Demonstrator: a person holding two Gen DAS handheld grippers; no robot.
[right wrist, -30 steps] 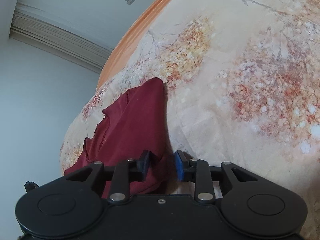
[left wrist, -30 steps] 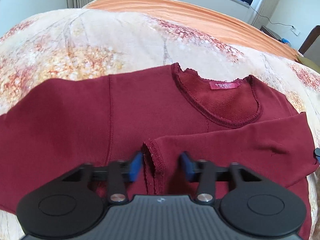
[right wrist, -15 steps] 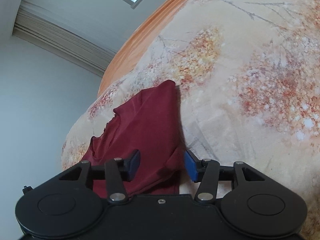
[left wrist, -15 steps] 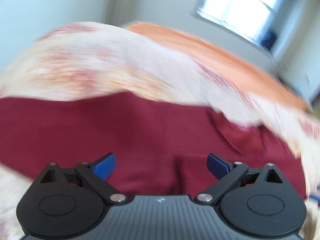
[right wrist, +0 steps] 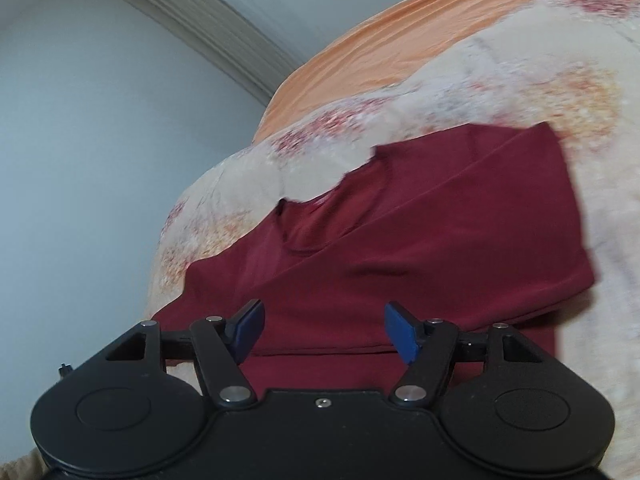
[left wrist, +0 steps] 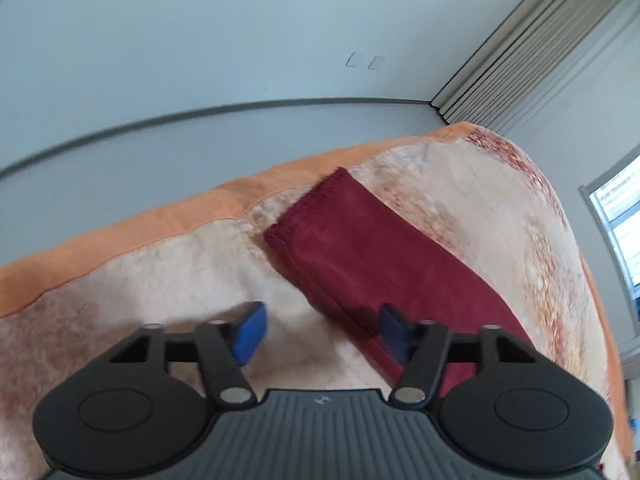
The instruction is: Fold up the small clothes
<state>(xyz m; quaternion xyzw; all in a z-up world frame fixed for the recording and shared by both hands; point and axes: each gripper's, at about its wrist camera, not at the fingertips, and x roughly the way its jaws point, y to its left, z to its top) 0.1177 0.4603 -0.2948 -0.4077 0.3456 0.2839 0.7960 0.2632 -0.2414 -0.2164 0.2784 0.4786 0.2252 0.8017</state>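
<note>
A dark red long-sleeved top (right wrist: pixel 420 240) lies flat on the bed, one sleeve folded across its chest. In the left wrist view its other sleeve (left wrist: pixel 360 248) stretches out straight, cuff toward the bed's edge. My left gripper (left wrist: pixel 322 332) is open and empty, low over the near part of that sleeve. My right gripper (right wrist: pixel 326 332) is open and empty, just above the body of the top.
The bed carries a beige floral blanket (left wrist: pixel 160 280) over an orange sheet (right wrist: pixel 380 52). Its edge runs close behind the sleeve cuff, with a pale wall (left wrist: pixel 200 60) beyond. Curtains (right wrist: pixel 208 20) hang in the room's corner.
Both grippers opened wide. The left let go of the folded sleeve's cuff and swung left to the other sleeve. The right released the top's edge and turned over its body.
</note>
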